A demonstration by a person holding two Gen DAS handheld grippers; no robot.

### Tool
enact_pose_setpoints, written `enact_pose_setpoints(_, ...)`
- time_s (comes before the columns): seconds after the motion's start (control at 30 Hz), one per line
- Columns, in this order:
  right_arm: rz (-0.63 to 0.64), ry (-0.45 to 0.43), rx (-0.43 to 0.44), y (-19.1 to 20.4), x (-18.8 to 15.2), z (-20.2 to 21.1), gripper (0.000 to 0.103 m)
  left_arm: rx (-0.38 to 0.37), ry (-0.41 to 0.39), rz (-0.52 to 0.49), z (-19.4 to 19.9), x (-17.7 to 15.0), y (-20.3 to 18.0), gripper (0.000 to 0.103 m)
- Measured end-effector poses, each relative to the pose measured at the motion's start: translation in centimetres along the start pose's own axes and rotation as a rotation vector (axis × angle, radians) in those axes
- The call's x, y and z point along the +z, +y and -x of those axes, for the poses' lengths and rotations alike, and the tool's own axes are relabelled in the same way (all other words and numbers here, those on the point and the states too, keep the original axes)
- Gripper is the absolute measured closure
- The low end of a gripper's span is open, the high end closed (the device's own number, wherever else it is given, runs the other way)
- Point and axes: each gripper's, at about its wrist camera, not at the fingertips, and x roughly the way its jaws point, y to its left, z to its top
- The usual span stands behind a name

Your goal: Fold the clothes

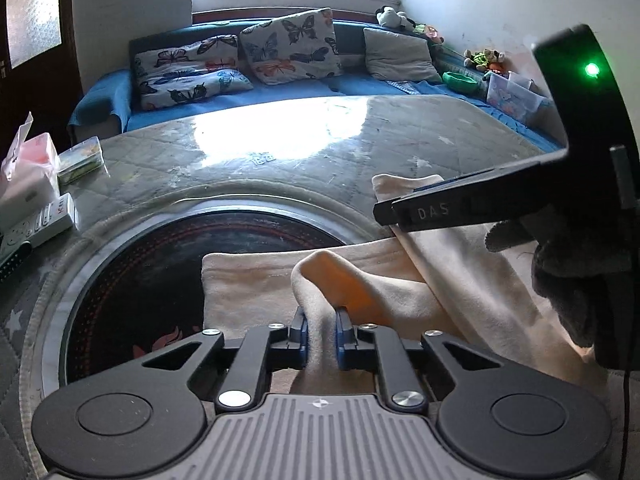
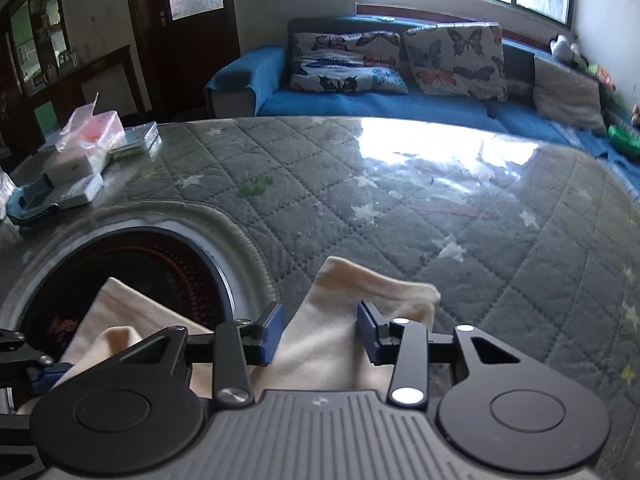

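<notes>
A cream garment (image 1: 248,280) lies on the quilted table cover, partly over the round dark plate. My left gripper (image 1: 322,332) is shut on a raised fold of it, the cloth pinched between the blue pads. In the left wrist view my right gripper (image 1: 384,212) comes in from the right over the garment's far corner, held by a gloved hand (image 1: 560,272). In the right wrist view the right gripper (image 2: 320,332) stands open, its jaws apart on either side of a flap of the garment (image 2: 360,288), the pads clear of the cloth. The left gripper (image 2: 24,360) shows at the left edge.
A round dark plate (image 1: 160,272) is set into the grey quilted table cover (image 1: 320,152). A tissue pack (image 1: 32,160), boxes and a remote sit at the table's left. Behind stands a blue sofa (image 1: 280,92) with butterfly cushions.
</notes>
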Motion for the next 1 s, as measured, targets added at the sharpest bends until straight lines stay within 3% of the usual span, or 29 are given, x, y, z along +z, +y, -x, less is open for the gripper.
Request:
enact_pose_setpoints(0.13, 0.05, -0.002, -0.057, 0.4, -0.1, 0.0, 0.095, 0.019, -0.018, -0.014, 0.4, -0.3, -0.4, 0.093)
enact_pose_setpoints(0.17, 0.059, -0.003, -0.069, 0.4, -0.2, 0.2, 0.098, 0.025, -0.025, -0.014, 0.7, -0.3, -0.4, 0.093)
enact_pose_setpoints(0.33, 0.05, -0.041, -0.099, -0.9, -0.9, 2.4, 0.099, 0.049, -0.08, 0.022, 3.2, -0.4, 0.5, 0.096)
enact_pose_setpoints(0.6, -0.027, -0.143, -0.157, -5.7, -3.0, 10.2, 0.099, 0.134, -0.146, 0.091, 8.8, -2.8, 3.1, 0.097)
enact_pose_setpoints(1.0, -0.104, -0.211, -0.321, -10.8, -10.8, 19.6, 0.099, 0.201, -0.176, 0.2, 16.3, -9.2, 6.0, 0.097)
